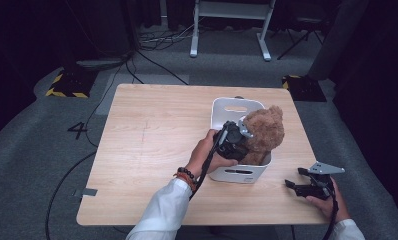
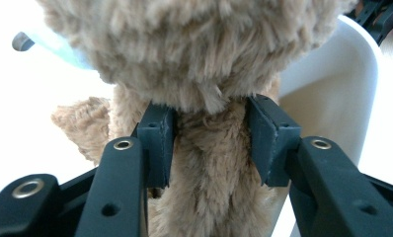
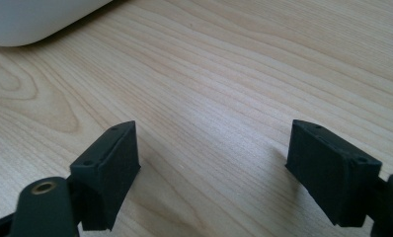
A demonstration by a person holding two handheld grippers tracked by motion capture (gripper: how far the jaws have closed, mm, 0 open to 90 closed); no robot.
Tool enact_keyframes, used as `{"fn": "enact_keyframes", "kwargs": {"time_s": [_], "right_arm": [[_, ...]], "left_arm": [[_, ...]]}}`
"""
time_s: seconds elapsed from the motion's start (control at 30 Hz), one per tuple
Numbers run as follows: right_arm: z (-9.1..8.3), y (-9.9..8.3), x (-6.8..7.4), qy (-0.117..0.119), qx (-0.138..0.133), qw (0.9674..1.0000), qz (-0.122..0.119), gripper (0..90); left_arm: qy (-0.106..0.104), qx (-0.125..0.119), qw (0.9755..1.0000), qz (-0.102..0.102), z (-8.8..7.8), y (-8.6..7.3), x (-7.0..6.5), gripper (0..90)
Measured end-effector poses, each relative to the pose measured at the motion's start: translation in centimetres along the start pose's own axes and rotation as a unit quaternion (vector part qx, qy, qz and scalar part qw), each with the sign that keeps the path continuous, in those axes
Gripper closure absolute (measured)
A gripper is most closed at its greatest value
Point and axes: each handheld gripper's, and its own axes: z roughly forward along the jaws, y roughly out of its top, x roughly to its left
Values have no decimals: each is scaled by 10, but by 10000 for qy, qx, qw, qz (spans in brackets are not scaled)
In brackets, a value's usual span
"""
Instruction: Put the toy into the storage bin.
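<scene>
The person is placing a teddy into a white bin, which is standing on the table near its right edge, about midway between the far and near edges. The teddy is sitting upright in the bin, its head rising above the rim and its body down inside.

The left gripper is reaching over the bin's left wall and into the bin. In the left gripper view its jaws are standing on either side of the teddy's neck, just under the head; the pads are lying against the fur without pinching it hard, so the grip is looking loose, more like a release than a firm hold. The plush is bulging between them rather than being squeezed thin.

The right gripper is resting low over the table near the near right corner, well apart from the bin. Its jaws are standing wide open with nothing between them, bare wood showing in the gap.

The step in hand appears to be the setting-down of the teddy. The next move probably calls for opening the left jaws wider until both pads clear the fur, then drawing the gripper up and back over the bin wall without snagging the head or tipping the bin.
</scene>
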Motion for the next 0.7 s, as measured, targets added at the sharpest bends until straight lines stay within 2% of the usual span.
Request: {"fn": "enact_keyframes", "kwargs": {"time_s": [0.27,0.7], "right_arm": [[0,0,0,-1,0,10000,0,198],[0,0,0,-1,1,10000,1,198]], "left_arm": [[-20,-240,9997,-62,-8,-7,1,535],[167,-494,9984,-208,-27,-23,7,459]]}}
